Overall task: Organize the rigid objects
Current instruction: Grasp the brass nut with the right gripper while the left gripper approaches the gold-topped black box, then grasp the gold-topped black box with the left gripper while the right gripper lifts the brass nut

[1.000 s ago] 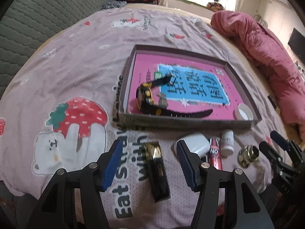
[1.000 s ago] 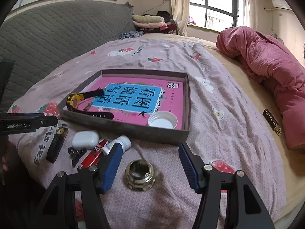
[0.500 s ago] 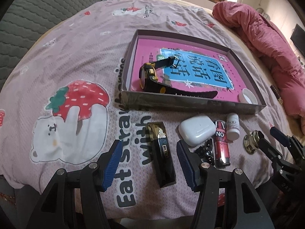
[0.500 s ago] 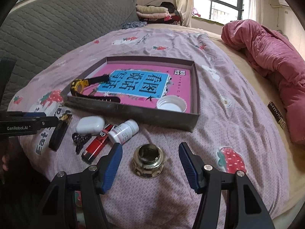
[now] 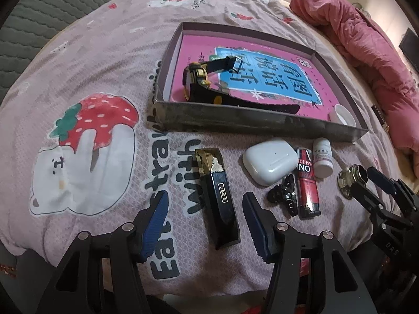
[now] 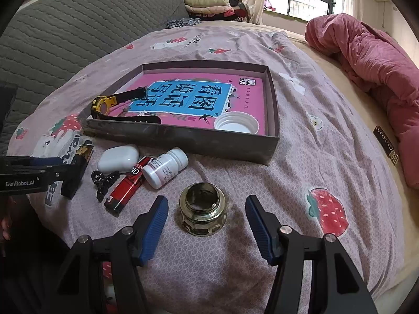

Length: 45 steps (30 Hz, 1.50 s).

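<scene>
Nearest the left camera: left hand-held gripper (image 5: 204, 202), jaws standing open, gripping nothing, pads apart from the item on either side.
Item in the left jaw gap: black-and-gold box (image 5: 220, 196), lying flat on the bed (image 5: 104, 52), long axis running away from the camera.
Nearest the right camera: right hand-held gripper (image 6: 207, 204), jaws open and empty.
Item in the right jaw gap: brass fitting (image 6: 202, 216), upright on the bedspread, open end up, clear of both pads.
Change over the last second: both views have tipped further down and each target now fills more of its jaw gap; jaw width is unchanged.
Meaning for the task: both hands appear lined up for a pick; closing is judged the next step.
Middle row: white earbud case (image 5: 269, 161), black hair clip (image 5: 284, 195), red lighter (image 5: 307, 183), white pill bottle (image 5: 322, 157), lying close together, all outside the tray.
Further back: tray (image 5: 248, 127), holding a pink book (image 6: 199, 99), a yellow-and-black watch (image 5: 199, 83) and a white cap (image 6: 235, 125).
Progress: early; six items remain outside the tray.
</scene>
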Tool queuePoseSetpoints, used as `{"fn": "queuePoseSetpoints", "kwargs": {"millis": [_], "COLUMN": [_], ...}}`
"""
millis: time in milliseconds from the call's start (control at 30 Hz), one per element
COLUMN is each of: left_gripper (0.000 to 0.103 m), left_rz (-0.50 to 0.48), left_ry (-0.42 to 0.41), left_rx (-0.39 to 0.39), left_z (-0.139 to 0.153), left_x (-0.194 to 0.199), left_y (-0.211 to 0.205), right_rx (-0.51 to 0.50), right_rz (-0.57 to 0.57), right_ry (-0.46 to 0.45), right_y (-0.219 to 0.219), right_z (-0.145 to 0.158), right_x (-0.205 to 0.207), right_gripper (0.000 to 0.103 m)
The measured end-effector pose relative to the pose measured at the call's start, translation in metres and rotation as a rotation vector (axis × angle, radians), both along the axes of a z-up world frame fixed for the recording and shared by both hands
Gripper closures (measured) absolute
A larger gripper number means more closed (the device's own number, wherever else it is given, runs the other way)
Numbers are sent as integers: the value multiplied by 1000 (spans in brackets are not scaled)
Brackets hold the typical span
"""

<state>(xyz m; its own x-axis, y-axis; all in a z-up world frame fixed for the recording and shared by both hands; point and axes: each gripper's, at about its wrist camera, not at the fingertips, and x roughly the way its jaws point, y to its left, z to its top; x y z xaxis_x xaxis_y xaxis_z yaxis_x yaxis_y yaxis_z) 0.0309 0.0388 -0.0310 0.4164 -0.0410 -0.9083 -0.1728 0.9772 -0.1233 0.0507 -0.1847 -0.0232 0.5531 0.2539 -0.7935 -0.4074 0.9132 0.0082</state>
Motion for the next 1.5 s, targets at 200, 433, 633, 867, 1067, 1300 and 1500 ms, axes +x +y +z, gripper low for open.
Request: {"fn": "queuePoseSetpoints", "kwargs": {"millis": [200, 433, 633, 867, 1067, 1300, 1500], "left_gripper": [42, 42, 42, 42, 43, 46, 48], "left_rz": [0, 7, 12, 14, 25, 13, 2], "left_ry": [9, 3, 3, -5, -16, -33, -31], "left_rx": [3, 16, 18, 18, 0, 20, 46], "left_z": [-6, -10, -12, -14, -17, -18, -21], "left_x": [1, 5, 7, 7, 9, 9, 12], "left_y": [0, -3, -3, -2, 1, -1, -4], "right_rx": [-12, -13, -25, 25, 29, 90, 150], "right_rz": [10, 36, 36, 34, 47, 38, 10], "right_ry": [7, 14, 12, 43, 42, 75, 113], "right_y": [5, 11, 12, 5, 6, -2, -9], "right_z": [-5, -9, -13, -16, -18, -18, -20], "right_x": [1, 0, 3, 8, 8, 12, 17], "right_gripper": [42, 53, 65, 66, 66, 66, 66]}}
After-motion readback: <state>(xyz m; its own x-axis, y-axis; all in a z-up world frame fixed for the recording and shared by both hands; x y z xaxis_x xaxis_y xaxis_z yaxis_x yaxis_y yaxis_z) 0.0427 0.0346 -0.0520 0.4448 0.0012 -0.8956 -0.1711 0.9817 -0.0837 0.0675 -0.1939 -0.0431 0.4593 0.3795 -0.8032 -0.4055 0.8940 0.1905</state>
